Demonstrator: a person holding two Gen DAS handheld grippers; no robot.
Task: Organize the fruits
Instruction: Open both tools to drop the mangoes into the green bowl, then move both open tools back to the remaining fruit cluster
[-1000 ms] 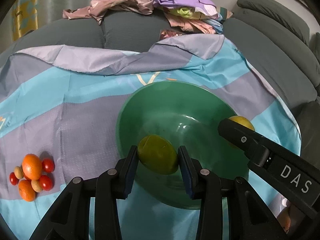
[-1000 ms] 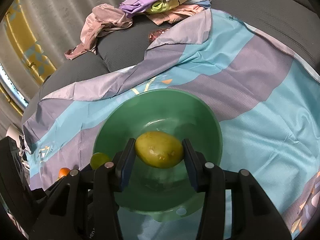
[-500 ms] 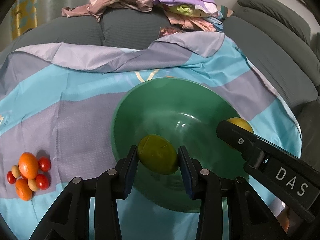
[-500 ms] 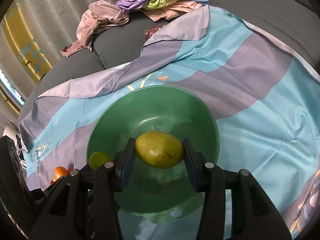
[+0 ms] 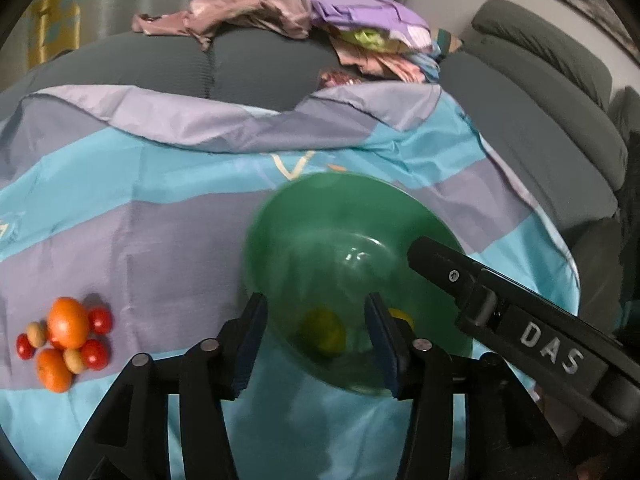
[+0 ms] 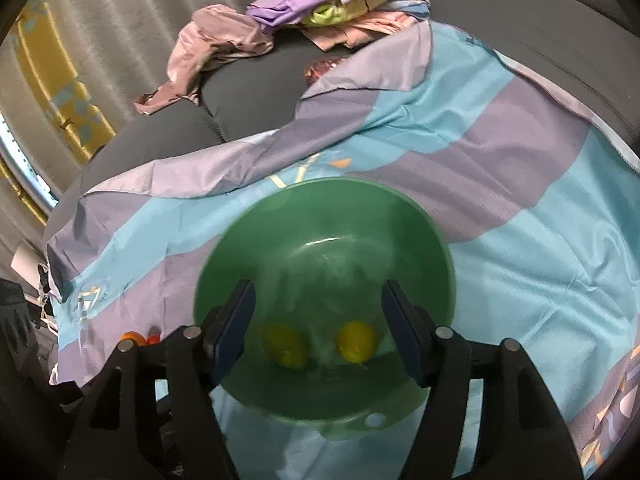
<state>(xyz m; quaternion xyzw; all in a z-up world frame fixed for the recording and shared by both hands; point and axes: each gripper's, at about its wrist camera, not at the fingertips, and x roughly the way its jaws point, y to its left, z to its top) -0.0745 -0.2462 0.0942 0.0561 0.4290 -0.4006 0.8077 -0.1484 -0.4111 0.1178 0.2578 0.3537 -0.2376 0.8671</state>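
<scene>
A green bowl [image 5: 332, 216] [image 6: 420, 248] sits on a blue and purple cloth. Two yellow-green fruits lie blurred in its bottom: a greener one [image 5: 323, 332] [image 6: 285, 345] and a yellower one [image 5: 400, 315] [image 6: 356, 341]. My left gripper [image 5: 316, 332] hangs over the bowl's near side, its jaws opening, with the greener fruit below and clear of the pads. My right gripper [image 6: 318, 328] is over the bowl too, jaws opening wide, with no fruit touching its pads. The right gripper's finger [image 5: 452, 276] crosses the left wrist view.
A cluster of oranges, red tomatoes and small tan fruits [image 5: 66, 340] lies on the cloth at the left. Crumpled clothes [image 5: 288, 12] are piled on the grey sofa [image 5: 532, 120] behind. The cloth's edge drops off at the right.
Both grippers opened and let go of their fruits, which dropped into the bowl's bottom. The left gripper shifted, so the bowl now sits further right in its view.
</scene>
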